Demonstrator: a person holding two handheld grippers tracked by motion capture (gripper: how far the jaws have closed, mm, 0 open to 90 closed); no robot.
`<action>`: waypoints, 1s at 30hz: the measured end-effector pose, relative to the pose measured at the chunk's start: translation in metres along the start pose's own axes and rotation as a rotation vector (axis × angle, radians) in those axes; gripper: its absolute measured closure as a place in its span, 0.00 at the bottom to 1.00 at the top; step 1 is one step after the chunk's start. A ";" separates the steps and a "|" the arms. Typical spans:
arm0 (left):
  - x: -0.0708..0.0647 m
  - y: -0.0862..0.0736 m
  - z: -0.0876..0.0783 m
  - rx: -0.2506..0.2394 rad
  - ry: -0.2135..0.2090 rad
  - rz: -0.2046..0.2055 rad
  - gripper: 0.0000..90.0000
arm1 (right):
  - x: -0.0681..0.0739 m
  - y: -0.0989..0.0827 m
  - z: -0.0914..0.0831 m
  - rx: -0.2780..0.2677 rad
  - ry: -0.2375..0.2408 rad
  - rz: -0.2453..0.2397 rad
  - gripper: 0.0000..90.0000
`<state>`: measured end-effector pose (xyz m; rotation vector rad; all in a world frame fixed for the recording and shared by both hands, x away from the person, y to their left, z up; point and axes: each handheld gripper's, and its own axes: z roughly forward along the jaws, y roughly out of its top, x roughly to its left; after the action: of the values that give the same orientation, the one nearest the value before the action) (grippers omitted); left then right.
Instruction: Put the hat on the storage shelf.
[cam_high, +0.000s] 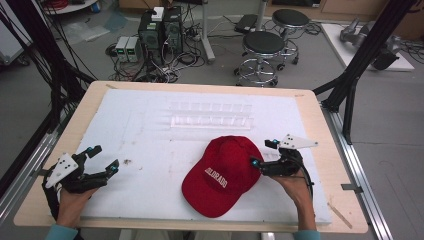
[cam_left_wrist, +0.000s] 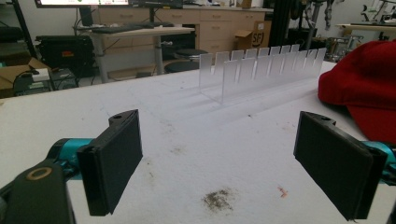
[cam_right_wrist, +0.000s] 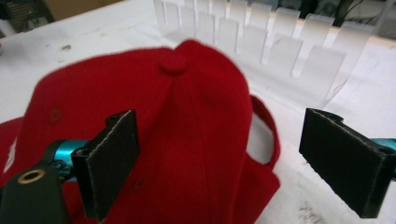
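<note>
While the red cap (cam_high: 222, 175) lies flat on the white sheet (cam_high: 150, 150) that covers the worktop (cam_high: 320, 130), near its front edge and right of centre, the right gripper (cam_high: 264, 153) sits just beside the cap's back, at its right side. Its jaws stand wide apart and hold nothing. In the right gripper view the cap's crown (cam_right_wrist: 187, 121) rises between and beyond the two black jaws, the top button (cam_right_wrist: 173, 63) straight ahead and the rear strap opening toward the right jaw; whether the left jaw's pad brushes the cloth cannot be told. The brim points toward the person, with white lettering on the front panel.

Well apart from the cap, the left gripper (cam_high: 104, 159) rests at the worktop's left front, jaws also spread wide and empty over the bare sheet. A clear plastic rack (cam_high: 211, 115) with slotted walls stands behind the cap, toward the far side of the sheet, and the cap does not touch it.
</note>
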<state>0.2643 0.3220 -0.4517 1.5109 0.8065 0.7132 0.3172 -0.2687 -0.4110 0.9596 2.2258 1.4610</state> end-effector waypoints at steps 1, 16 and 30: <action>0.000 0.000 0.000 0.000 0.000 0.000 0.17 | 0.000 -0.001 0.001 0.018 0.008 0.011 0.12; -0.001 0.000 0.001 0.008 0.000 0.013 0.17 | -0.002 -0.012 0.017 0.082 0.080 0.107 0.30; -0.002 0.000 0.001 0.012 0.014 0.013 0.17 | 0.009 -0.012 0.014 0.068 0.085 0.100 0.89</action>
<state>0.2642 0.3198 -0.4514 1.5247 0.8136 0.7310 0.3146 -0.2564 -0.4269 1.0629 2.3323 1.5036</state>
